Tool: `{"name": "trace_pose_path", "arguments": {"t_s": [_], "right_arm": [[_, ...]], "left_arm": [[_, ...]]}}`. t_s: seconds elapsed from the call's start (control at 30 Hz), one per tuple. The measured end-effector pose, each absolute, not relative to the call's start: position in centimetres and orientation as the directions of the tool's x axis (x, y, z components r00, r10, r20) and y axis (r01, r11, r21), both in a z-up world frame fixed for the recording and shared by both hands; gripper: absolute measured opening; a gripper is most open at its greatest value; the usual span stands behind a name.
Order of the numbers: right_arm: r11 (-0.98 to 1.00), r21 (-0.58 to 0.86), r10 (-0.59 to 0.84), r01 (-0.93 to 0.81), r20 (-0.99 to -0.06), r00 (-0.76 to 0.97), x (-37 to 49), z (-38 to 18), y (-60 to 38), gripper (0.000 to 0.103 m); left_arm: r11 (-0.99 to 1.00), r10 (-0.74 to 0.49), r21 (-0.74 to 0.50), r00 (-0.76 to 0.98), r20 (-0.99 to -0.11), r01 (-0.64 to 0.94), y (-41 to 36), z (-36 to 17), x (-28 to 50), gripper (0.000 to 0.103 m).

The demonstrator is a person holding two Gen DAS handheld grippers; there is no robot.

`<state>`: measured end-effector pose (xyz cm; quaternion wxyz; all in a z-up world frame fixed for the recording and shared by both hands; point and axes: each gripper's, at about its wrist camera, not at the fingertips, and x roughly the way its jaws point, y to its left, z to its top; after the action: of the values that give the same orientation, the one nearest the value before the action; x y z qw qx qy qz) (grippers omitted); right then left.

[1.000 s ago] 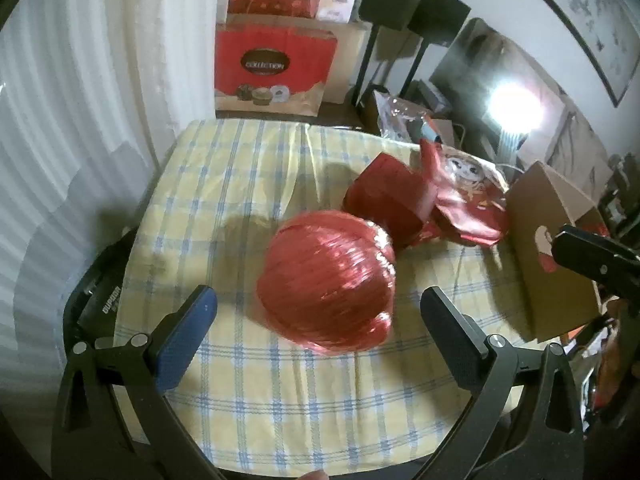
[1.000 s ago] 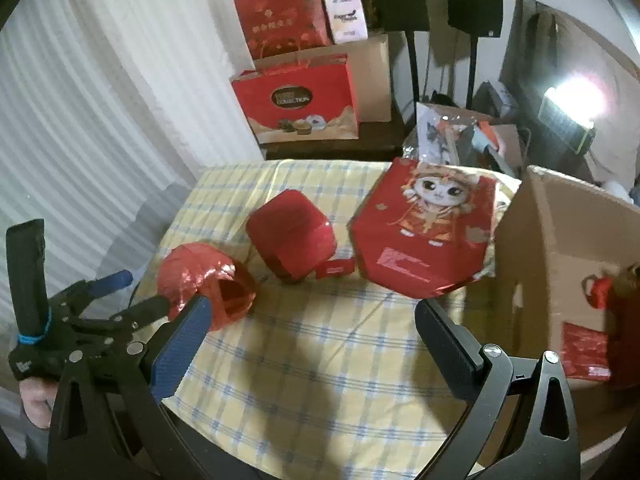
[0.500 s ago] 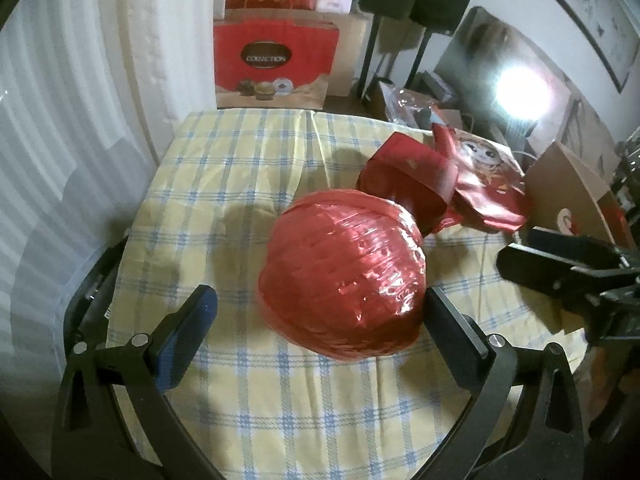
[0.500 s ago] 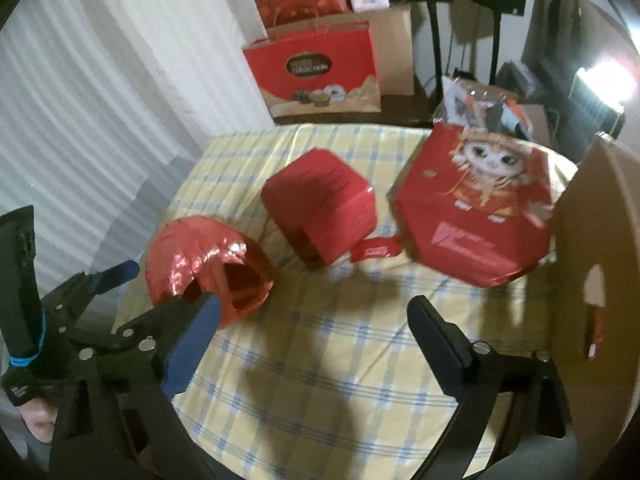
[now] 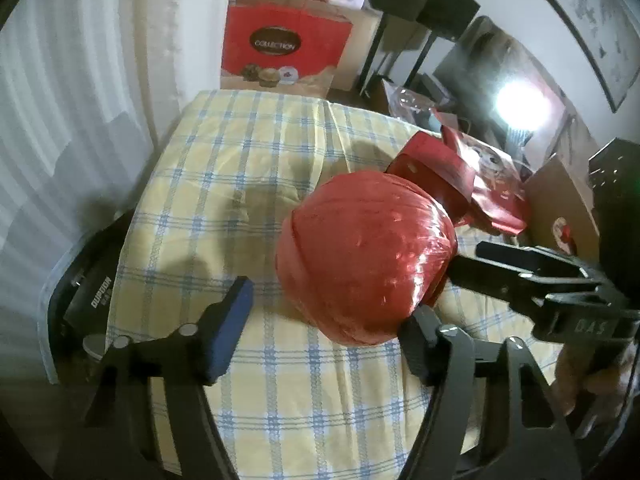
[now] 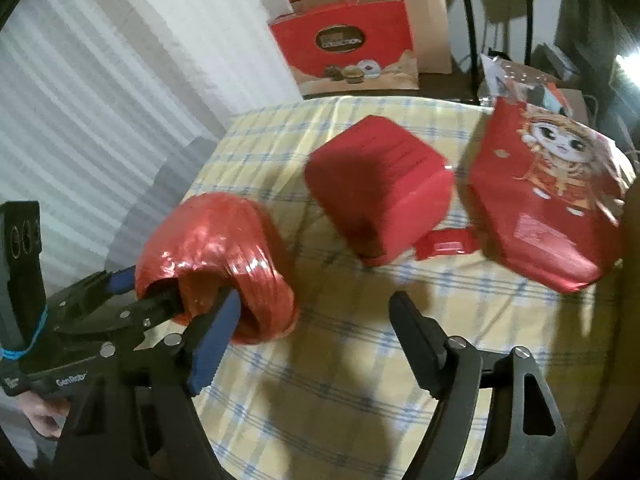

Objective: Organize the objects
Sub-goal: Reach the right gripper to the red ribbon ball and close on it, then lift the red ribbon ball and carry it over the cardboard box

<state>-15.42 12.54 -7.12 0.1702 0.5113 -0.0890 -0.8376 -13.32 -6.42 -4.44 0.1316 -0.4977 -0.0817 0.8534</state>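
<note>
Three red items sit on the checked tabletop: a round foil-wrapped ball, a square red box beyond it, and a flat red bag with a cartoon cat further right.

Left tongs: fingers apart, straddling the ball. The right wrist view suggests one left finger sits inside the ball's open end and the other outside its wall, but I cannot tell whether they press on it. I log them as spread, not clamped.

Right tongs: fingers wide apart, holding nothing, over bare cloth just beside the ball. The blue pad of one finger overlaps the ball's rim in view; contact unclear.

Ball location: on the tabletop, near the left edge, lying on its side, opening toward the right tongs.

Step in hand, as I judge it: securing the ball, first of the three. A cardboard box stands at the far right; likely destination.

Next move: close the left tongs on the ball's wall, gently, since the foil looks crushable. Then lift clear of the square box before carrying across.
</note>
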Motion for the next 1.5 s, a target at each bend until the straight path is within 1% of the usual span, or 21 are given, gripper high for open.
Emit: {"name": "trace_pose_path", "arguments": {"t_s": [0.03, 0.1, 0.13, 0.17, 0.2, 0.23, 0.27, 0.3, 0.33, 0.47, 0.6, 0.87, 1.27, 1.5], "right_arm": [[-0.922, 0.333, -0.387, 0.198, -0.824, -0.413, -15.5, -7.3, 12.2, 0.075], [-0.916, 0.347, -0.399, 0.200, -0.826, -0.397, -15.7, -7.6, 11.7, 0.065], [-0.916, 0.348, -0.399, 0.197, -0.831, -0.388, -15.7, -7.9, 11.5, 0.061], [-0.915, 0.352, -0.402, 0.195, -0.833, -0.379, -15.8, -8.2, 11.2, 0.055], [-0.912, 0.360, -0.408, 0.195, -0.833, -0.373, -15.9, -8.4, 11.1, 0.047], [-0.906, 0.377, -0.423, 0.193, -0.830, -0.362, -15.9, -8.7, 11.0, 0.042], [-0.901, 0.388, -0.433, 0.194, -0.828, -0.356, -16.0, -8.8, 11.0, 0.031], [-0.895, 0.402, -0.445, 0.193, -0.823, -0.353, -15.9, -8.9, 10.9, 0.023], [-0.889, 0.414, -0.458, 0.198, -0.815, -0.354, -15.8, -8.8, 10.8, 0.022], [-0.897, 0.384, -0.440, 0.216, -0.817, -0.374, -15.3, -8.2, 10.7, 0.022], [-0.895, 0.390, -0.445, 0.215, -0.810, -0.382, -14.7, -7.4, 11.2, 0.022], [-0.913, 0.348, -0.407, 0.213, -0.802, -0.437, -13.0, -3.2, 13.7, 0.022], [-0.946, 0.292, -0.320, 0.137, -0.796, -0.513, -10.8, 3.1, 21.1, 0.022], [-0.961, 0.264, -0.260, 0.075, -0.783, -0.565, -9.3, 5.6, 25.5, 0.022]], "left_arm": [[-0.952, 0.307, -0.272, -0.469, -0.828, -0.143, -6.5, -4.5, -13.4, 0.061], [-0.951, 0.309, -0.274, -0.468, -0.828, -0.145, -6.5, -4.4, -13.5, 0.061], [-0.951, 0.310, -0.273, -0.467, -0.828, -0.147, -6.4, -4.5, -13.4, 0.059], [-0.949, 0.315, -0.275, -0.464, -0.828, -0.153, -6.3, -4.5, -13.4, 0.055], [-0.948, 0.319, -0.278, -0.461, -0.828, -0.156, -6.2, -4.5, -13.4, 0.053], [-0.945, 0.326, -0.283, -0.456, -0.828, -0.162, -6.0, -4.5, -13.4, 0.050], [-0.941, 0.337, -0.293, -0.451, -0.826, -0.167, -5.9, -4.6, -13.4, 0.046], [-0.938, 0.347, -0.301, -0.446, -0.825, -0.172, -5.7, -4.6, -13.4, 0.045], [-0.938, 0.347, -0.301, -0.445, -0.825, -0.173, -5.6, -4.6, -13.3, 0.045], [-0.941, 0.336, -0.282, -0.452, -0.826, -0.186, -5.1, -4.3, -13.1, 0.042], [-0.939, 0.342, -0.278, -0.457, -0.821, -0.202, -4.5, -3.3, -12.6, 0.042], [-0.926, 0.372, -0.277, -0.489, -0.789, -0.257, -1.7, 0.3, -11.6, 0.042], [-0.876, 0.459, -0.289, -0.481, -0.747, -0.387, 6.1, 5.2, -11.4, 0.042], [-0.846, 0.493, -0.277, -0.471, -0.731, -0.456, 11.3, 7.6, -11.4, 0.042]]}}
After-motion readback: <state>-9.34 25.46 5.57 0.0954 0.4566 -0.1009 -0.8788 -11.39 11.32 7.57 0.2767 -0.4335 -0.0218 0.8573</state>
